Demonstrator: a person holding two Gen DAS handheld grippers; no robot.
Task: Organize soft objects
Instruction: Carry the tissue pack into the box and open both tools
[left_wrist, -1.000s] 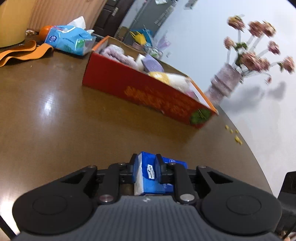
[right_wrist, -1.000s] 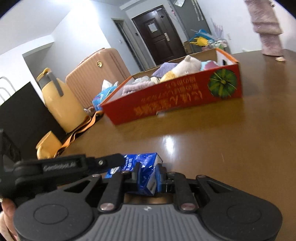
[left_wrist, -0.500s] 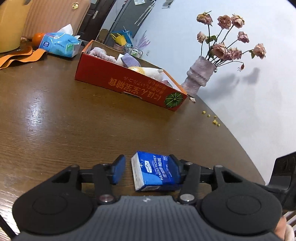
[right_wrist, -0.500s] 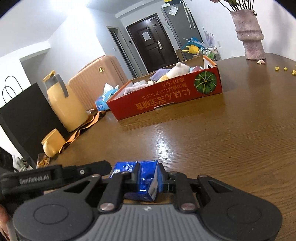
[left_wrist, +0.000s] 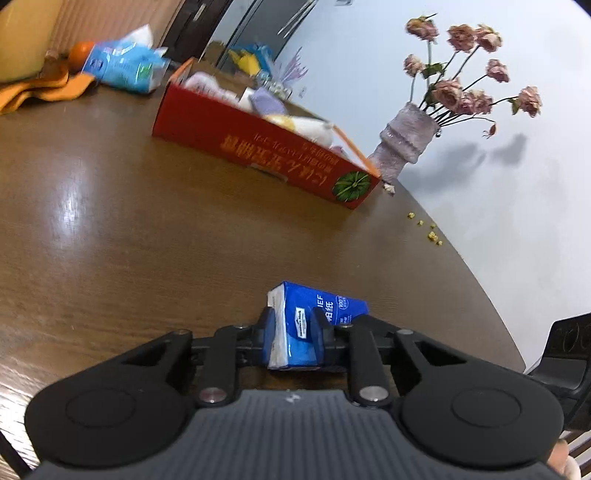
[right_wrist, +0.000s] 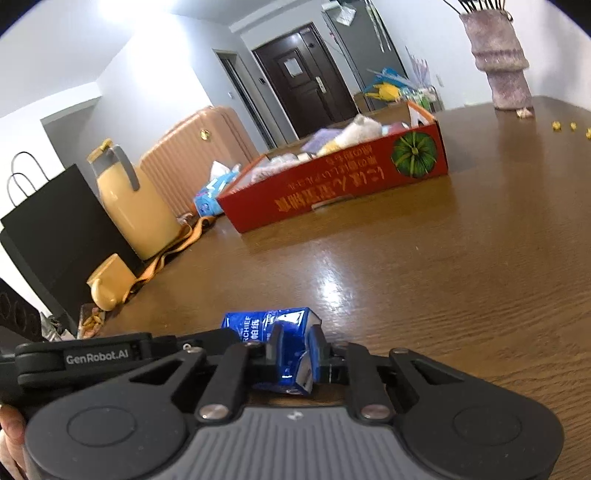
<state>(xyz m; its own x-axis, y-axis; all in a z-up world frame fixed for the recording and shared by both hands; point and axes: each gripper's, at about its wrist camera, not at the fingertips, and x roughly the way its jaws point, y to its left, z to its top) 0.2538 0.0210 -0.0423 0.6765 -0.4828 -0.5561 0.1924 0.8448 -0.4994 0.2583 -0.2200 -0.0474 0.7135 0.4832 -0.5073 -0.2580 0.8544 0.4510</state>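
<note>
A blue tissue pack (left_wrist: 314, 321) sits between the fingers of my left gripper (left_wrist: 293, 325), which is shut on it just above the brown table (left_wrist: 147, 240). The same pack (right_wrist: 273, 332) also sits in my right gripper (right_wrist: 295, 350), which is shut on its other end. The left gripper's body shows at the left of the right wrist view. A red cardboard box (left_wrist: 258, 147) holding several soft toys and cloths stands farther back on the table; it also shows in the right wrist view (right_wrist: 332, 184).
A vase of dried roses (left_wrist: 406, 144) stands behind the box, with yellow crumbs (left_wrist: 428, 229) near the table edge. A blue wet-wipes pack (left_wrist: 125, 70), orange strap (left_wrist: 44, 88), yellow jug (right_wrist: 129, 206), yellow cup (right_wrist: 107, 288) and black bag (right_wrist: 48, 221) line the left side.
Half a second ago the left gripper stood open around the pack; now it has shut on it again. The right gripper has stayed shut on the pack throughout.
</note>
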